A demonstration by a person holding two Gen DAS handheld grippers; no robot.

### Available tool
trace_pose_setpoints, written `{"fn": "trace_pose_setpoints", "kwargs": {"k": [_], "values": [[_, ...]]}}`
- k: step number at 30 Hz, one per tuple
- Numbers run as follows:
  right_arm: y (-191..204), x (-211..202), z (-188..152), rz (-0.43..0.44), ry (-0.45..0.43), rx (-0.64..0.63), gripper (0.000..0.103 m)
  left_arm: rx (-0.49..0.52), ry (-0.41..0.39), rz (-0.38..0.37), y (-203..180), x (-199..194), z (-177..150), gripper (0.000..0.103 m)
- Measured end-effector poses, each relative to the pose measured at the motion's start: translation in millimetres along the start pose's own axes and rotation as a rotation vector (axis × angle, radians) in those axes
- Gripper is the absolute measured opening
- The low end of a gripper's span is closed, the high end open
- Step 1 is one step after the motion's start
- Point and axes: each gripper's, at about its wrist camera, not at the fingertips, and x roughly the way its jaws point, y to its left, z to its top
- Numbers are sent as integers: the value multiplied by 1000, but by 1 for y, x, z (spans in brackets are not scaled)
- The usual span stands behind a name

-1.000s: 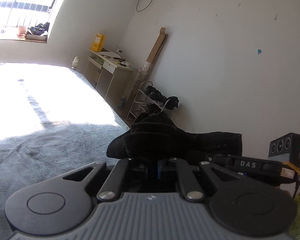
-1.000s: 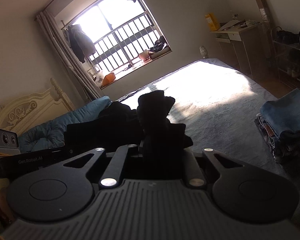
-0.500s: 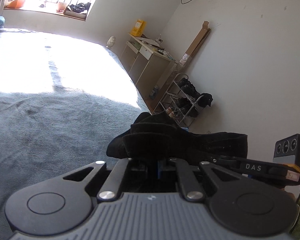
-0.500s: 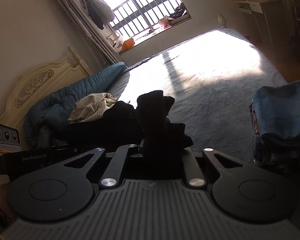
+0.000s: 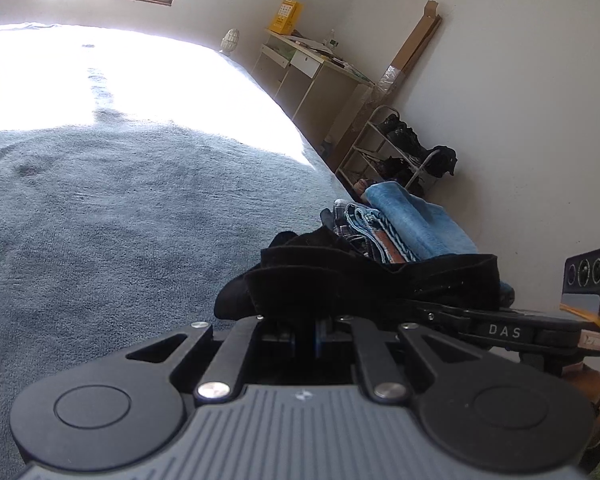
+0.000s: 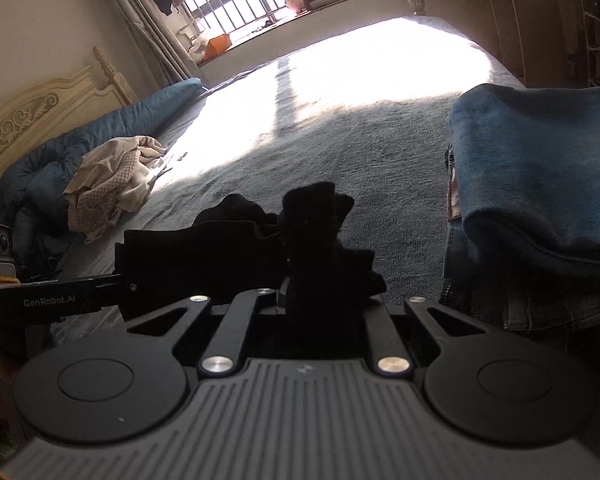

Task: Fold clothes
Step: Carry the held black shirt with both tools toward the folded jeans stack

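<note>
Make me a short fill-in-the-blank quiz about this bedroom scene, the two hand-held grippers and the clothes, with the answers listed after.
1. Both the left hand-held gripper and the right hand-held gripper are shut on a garment whose colour is ____.
2. The top item on the folded stack is coloured ____.
3. The crumpled cream clothes lie near the bed's carved ____.
4. The rack by the wall holds ____.

Answers: black; blue; headboard; shoes
</note>
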Motion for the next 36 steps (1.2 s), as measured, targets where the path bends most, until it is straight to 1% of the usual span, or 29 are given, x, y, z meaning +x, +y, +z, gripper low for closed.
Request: {"fn": "trace_pose_setpoints", "kwargs": {"k": [6, 12, 17, 22, 27, 36], "values": [[-6, 44, 7, -81, 23, -63, 9, 8, 27, 13, 29, 40, 7, 9], [6, 78, 12, -195, 63, -173, 9, -2, 46, 2, 50, 62, 18, 8], [6, 96, 19, -269, 72, -181, 9, -4, 52, -31, 62, 77, 30, 8], [4, 109, 29, -320, 71, -176, 9, -12, 58, -55, 76, 92, 41, 8], [8, 126, 38, -371, 68, -217, 9, -14, 60, -73, 90, 106, 50, 8], [0, 157, 47, -426, 76, -217, 9, 14, 66, -99, 106, 133, 56, 9]]}}
